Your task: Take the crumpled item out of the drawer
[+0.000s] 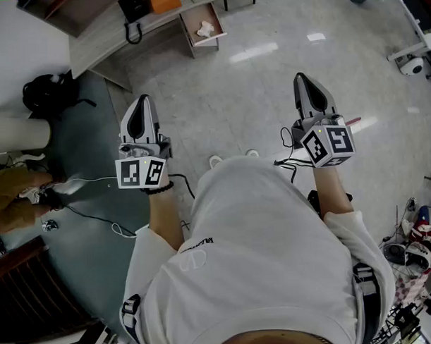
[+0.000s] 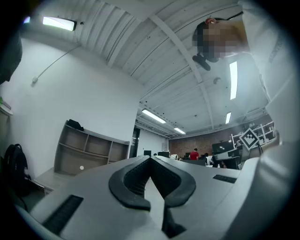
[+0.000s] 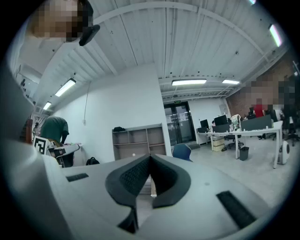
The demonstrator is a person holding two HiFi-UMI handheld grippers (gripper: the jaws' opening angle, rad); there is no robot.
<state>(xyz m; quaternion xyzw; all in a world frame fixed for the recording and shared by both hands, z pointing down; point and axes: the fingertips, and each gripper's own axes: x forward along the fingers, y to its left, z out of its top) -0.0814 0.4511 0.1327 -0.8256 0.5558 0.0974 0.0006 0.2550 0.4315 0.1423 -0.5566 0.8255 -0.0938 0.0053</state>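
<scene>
An open wooden drawer [image 1: 194, 34] juts from the low cabinet far ahead on the floor. A white crumpled item [image 1: 205, 28] lies inside it. I stand well back from it, and both grippers are held up at chest height, pointing forward. My left gripper [image 1: 143, 101] is shut with nothing between its jaws, and its dark pads meet at the tip [image 2: 150, 158]. The right gripper [image 1: 301, 77] is likewise shut and empty, with its tips together [image 3: 150, 157]. Neither gripper is near the drawer.
A long desk [image 1: 105, 34] runs along the wall above the drawer. A black backpack [image 1: 47, 92] lies at the left by a teal floor area [image 1: 83, 229]. Cables trail near my feet. Shoes and clutter [image 1: 416, 245] sit at the right. An open shelf unit [image 3: 138, 140] and a blue chair [image 3: 182, 151] stand ahead.
</scene>
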